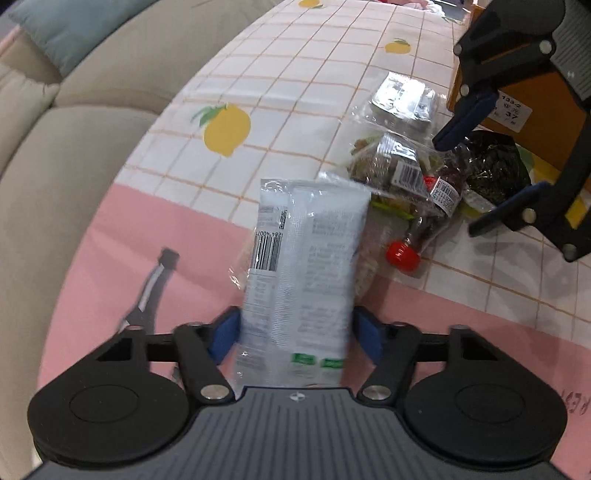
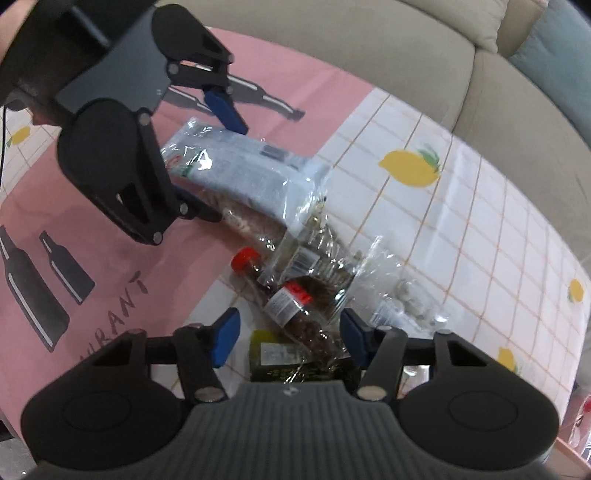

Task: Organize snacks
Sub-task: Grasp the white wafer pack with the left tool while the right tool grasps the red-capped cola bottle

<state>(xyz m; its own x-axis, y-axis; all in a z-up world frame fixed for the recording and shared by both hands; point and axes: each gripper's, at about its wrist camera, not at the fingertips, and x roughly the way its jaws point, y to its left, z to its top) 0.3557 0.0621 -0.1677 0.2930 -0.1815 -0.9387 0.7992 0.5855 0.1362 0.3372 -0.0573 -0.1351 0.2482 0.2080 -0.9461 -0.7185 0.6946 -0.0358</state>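
A white snack packet (image 1: 303,258) with a barcode lies between the blue pads of my left gripper (image 1: 295,332), whose jaws press its sides; it also shows in the right wrist view (image 2: 243,162). Behind it lies a pile of clear-wrapped snacks (image 1: 402,166), a red-capped bottle (image 1: 402,254) and a dark seaweed pack (image 1: 495,166). My right gripper (image 2: 288,332) is open, its pads either side of the red-capped bottle (image 2: 295,302) and the dark pack (image 2: 277,362). It also shows in the left wrist view (image 1: 476,181), above the seaweed pack.
The table has a pink and white lemon-print cloth (image 1: 295,74). An orange cardboard box (image 1: 517,110) stands at the back right. A beige sofa (image 1: 74,147) with a teal cushion (image 1: 66,29) runs along the table's left side.
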